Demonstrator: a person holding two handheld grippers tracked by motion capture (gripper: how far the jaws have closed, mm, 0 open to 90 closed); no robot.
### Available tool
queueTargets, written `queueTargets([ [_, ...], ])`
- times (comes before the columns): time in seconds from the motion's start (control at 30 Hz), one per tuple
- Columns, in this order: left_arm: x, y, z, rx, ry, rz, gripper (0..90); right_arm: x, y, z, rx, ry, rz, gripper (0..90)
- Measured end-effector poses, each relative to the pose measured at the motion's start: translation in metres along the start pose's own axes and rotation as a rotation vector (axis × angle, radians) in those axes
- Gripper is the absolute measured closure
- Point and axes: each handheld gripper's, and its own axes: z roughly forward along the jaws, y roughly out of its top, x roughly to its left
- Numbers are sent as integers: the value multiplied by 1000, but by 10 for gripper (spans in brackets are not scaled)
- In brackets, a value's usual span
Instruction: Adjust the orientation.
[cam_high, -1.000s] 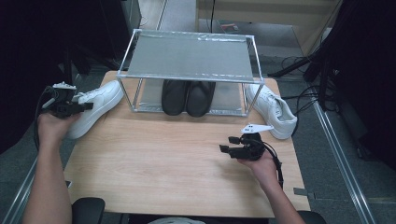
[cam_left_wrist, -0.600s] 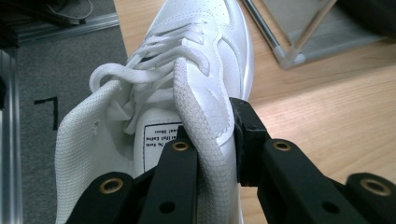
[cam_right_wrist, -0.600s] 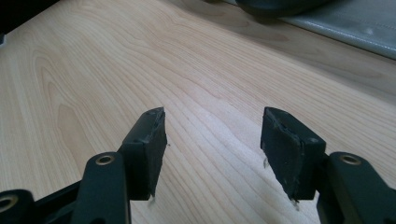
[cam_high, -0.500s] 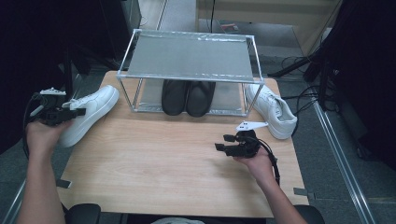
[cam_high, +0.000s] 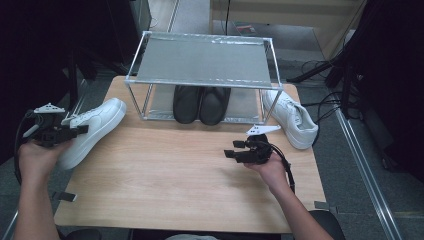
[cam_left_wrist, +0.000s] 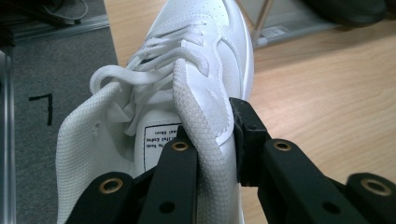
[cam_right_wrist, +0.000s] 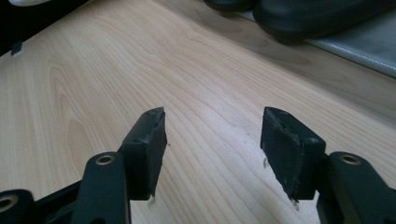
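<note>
A white sneaker (cam_high: 92, 131) hangs off the table's left edge, its toe toward the rack. My left gripper (cam_high: 70, 131) is shut on the side wall of the sneaker's collar (cam_left_wrist: 205, 135), one jaw inside the shoe and one outside. A second white sneaker (cam_high: 291, 117) lies on the table at the right of the rack. A pair of black shoes (cam_high: 201, 104) sits under the metal shelf rack (cam_high: 202, 62). My right gripper (cam_high: 235, 150) stands open just above the bare wood (cam_right_wrist: 210, 126), pointing left, with nothing between its jaws.
The wooden table (cam_high: 170, 185) has free room across its middle and front. Dark chairs and cables stand beyond the table on both sides. A floor mark "L" (cam_left_wrist: 41, 108) lies past the left edge.
My left gripper has drawn the white sneaker leftward and toward the table's left edge. The right gripper has barely shifted.
</note>
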Motion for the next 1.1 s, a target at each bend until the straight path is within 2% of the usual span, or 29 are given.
queueTargets([
  [0.37, -24, -20, -15, 15, -32, 15, 806, 0, 10, 10, 6, 25, -13, 418],
  [0.63, -46, -28, -23, 26, -57, 65, 803, 2, 14, 16, 15, 39, -21, 418],
  [1.1, -95, -12, -2, 9, -205, 194, 804, 1, 13, 14, 19, 30, -17, 418],
])
